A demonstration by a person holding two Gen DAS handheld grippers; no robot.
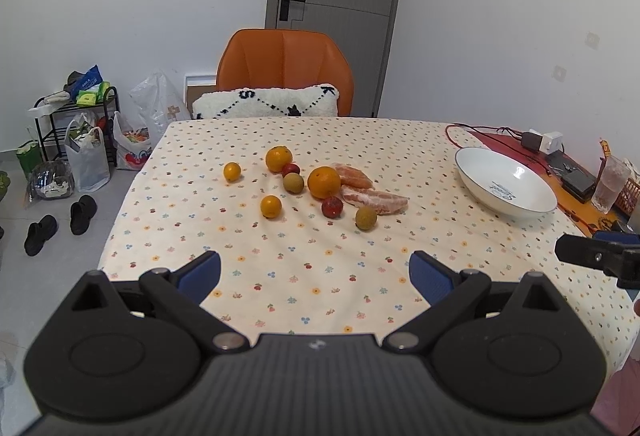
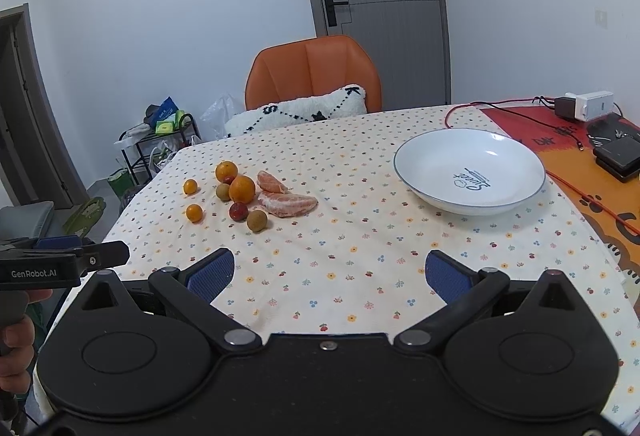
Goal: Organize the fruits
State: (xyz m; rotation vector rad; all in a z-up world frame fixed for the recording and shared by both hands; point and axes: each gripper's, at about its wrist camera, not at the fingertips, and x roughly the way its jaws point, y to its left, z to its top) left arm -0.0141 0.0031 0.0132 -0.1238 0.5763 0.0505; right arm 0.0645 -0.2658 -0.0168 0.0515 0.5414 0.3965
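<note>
Tongs: my left tongs (image 1: 316, 274) and right tongs (image 2: 330, 274) both spread, empty.
Risk: round orange citrus fruits (image 2: 241, 189) roll off the floral-clothed tabletop (image 2: 360, 268); peeled segments (image 2: 287, 203) squash before reaching the white ceramic bowl (image 2: 469, 168).

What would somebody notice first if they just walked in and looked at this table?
Probably the little heap of fruit in the middle of the flowery tablecloth: oranges, small red and tan fruits, and two peeled orange pieces. To its right sits a big empty white bowl, and behind the table stands a bright orange chair. Both grippers, left and right, hover open near the table's front edge.
</note>
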